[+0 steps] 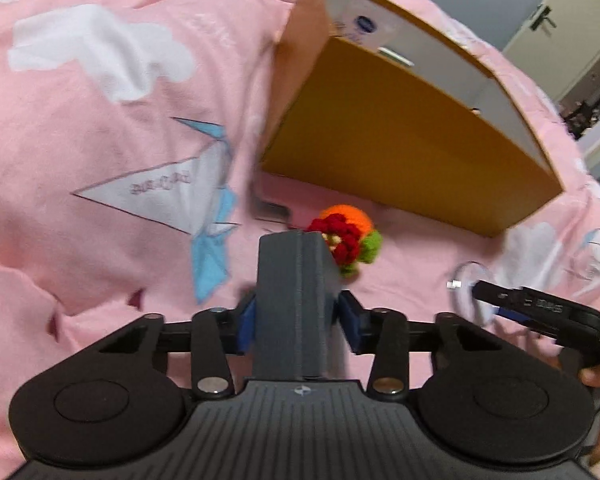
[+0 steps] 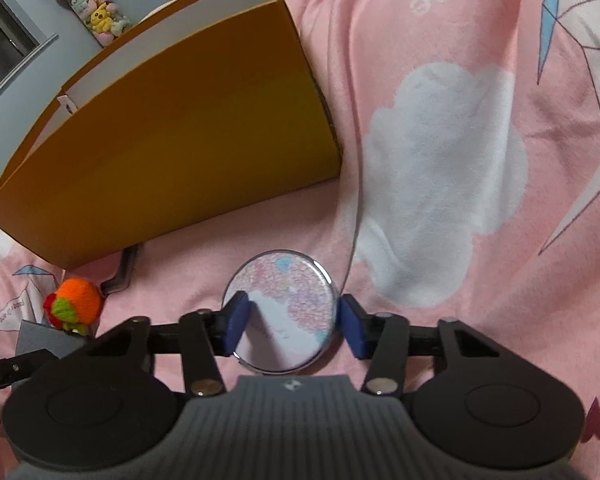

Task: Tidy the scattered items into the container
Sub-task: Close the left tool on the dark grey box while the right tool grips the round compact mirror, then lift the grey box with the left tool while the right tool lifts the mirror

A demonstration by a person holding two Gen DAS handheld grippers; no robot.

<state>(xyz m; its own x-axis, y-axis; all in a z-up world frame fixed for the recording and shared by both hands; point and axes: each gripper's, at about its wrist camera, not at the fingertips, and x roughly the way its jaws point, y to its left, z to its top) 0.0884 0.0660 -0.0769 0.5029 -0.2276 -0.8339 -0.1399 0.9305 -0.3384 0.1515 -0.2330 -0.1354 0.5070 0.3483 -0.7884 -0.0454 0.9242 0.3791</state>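
Gripping a dark grey block [image 1: 294, 300] between its blue pads [image 1: 246, 330], the left gripper [image 1: 296, 320] holds it upright above the pink blanket [image 1: 80, 140], on the near side of the yellow cardboard box [image 1: 400, 148]. Just past the block's top edge lies a crocheted orange toy [image 1: 346, 236] with red and green parts, between the block and the box's near wall; whether the block touches the toy is hard to tell from this angle. A dark flat item [image 1: 270, 210] lies on the blanket near the box's lower corner, partly hidden.

The right gripper [image 2: 292, 322] has its blue pads [image 2: 236, 320] set on either side of a round clear disc [image 2: 282, 310] with a metal rim, pressed against its edge or very nearly so. The disc sits in front of the box's [image 2: 180, 120] near wall, towards its right-hand corner. The orange toy [image 2: 74, 300] lies left of the disc, by the box's opposite corner, with the grey block [image 2: 46, 340] just below it.

The box stands open-topped with white inner walls; its contents are mostly hidden. A thin grey cord [image 2: 358, 208] runs along the blanket [image 2: 440, 60] from the box's right corner towards the disc.
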